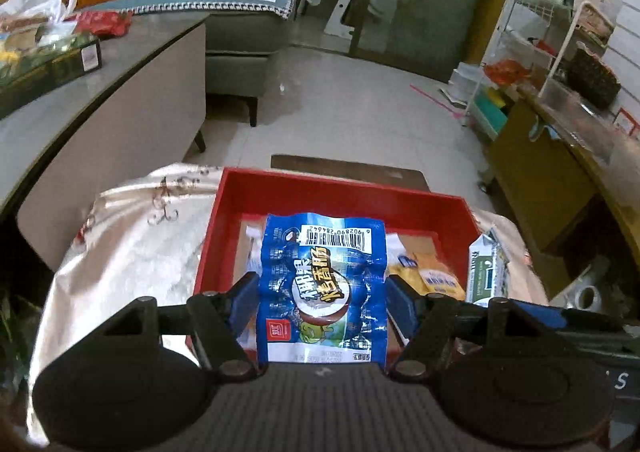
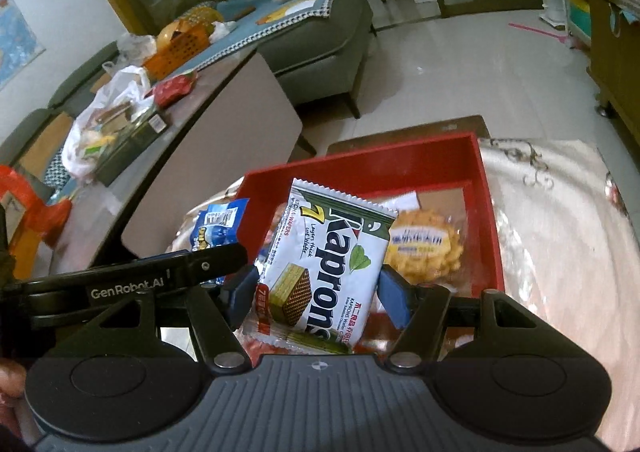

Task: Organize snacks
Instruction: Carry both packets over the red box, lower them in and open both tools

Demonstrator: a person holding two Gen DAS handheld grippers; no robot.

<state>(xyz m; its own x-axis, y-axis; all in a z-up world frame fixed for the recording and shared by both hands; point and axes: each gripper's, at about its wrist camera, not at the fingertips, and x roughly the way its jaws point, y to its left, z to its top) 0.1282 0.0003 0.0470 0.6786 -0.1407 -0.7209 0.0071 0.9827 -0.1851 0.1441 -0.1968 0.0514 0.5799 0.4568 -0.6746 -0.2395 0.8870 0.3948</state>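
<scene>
1. Blue foil sausage packet is pinched by its side edges in your left gripper, hanging above the near part of the red tray. The white-and-green Kaprons wafer pack is clamped the same way in your right gripper, tilted, also over the tray. A yellow waffle snack already lies inside.

2. Biggest risk imo: both wrappers are slick and puffy, held only at the edges. Jerk a hand and one could squirt out of the pads.

3. The two grippers are right beside each other, and each shows up in the other's view. Lower both together and you could knock fingers or land one packet on the other.

4. The tray sits on a shiny cloth, so a bump on the rim might slide it.

5. Pose: both grippers point forward and down toward the tray, side by side, with no roll that I can see.
</scene>
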